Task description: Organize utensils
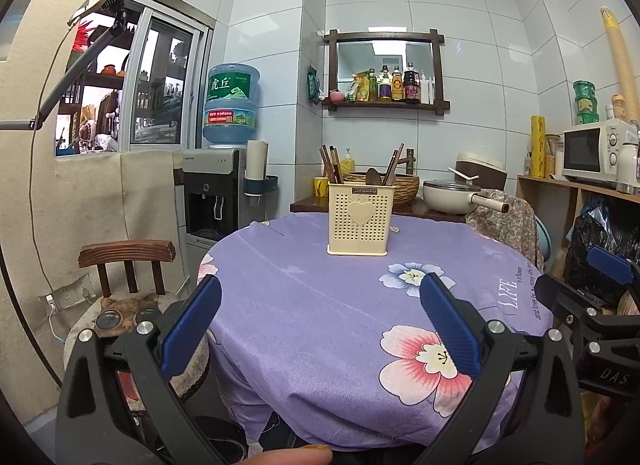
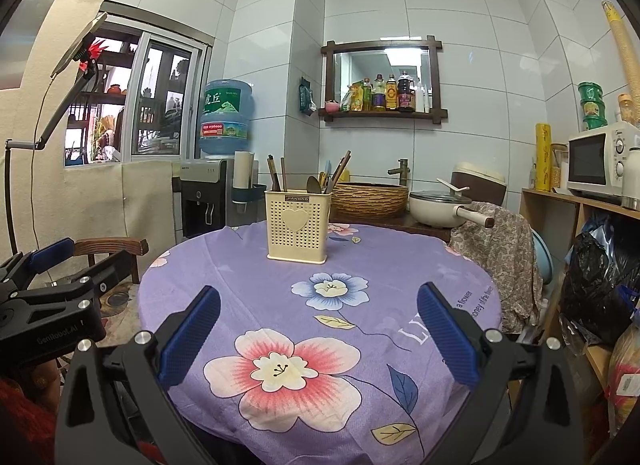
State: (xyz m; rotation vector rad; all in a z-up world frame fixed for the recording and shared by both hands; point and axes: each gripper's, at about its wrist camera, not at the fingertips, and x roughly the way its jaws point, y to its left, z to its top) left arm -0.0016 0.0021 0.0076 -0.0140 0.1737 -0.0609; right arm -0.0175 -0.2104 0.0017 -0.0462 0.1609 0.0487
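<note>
A cream perforated utensil holder [image 1: 359, 218] [image 2: 297, 225] with a heart on its front stands upright at the far side of the round table. Brown chopsticks [image 1: 331, 166] [image 2: 275, 174] lean in its left part. More chopsticks [image 1: 394, 164] [image 2: 340, 167] and a spoon [image 1: 373, 176] [image 2: 313, 184] stand in its right part. My left gripper [image 1: 320, 325] hangs open over the table's near edge with nothing between its blue pads. My right gripper [image 2: 319, 329] is open and empty too, above the flowered cloth. Each gripper appears at the edge of the other's view.
A purple flowered tablecloth [image 1: 320, 305] [image 2: 260, 285] covers the table. A wooden chair [image 1: 128, 261] stands at the left. A water dispenser [image 1: 216, 193], a woven basket [image 2: 370, 197], a pan [image 2: 440, 207] and a cloth-draped chair [image 2: 504, 249] lie behind. A microwave [image 2: 600, 163] sits on a shelf.
</note>
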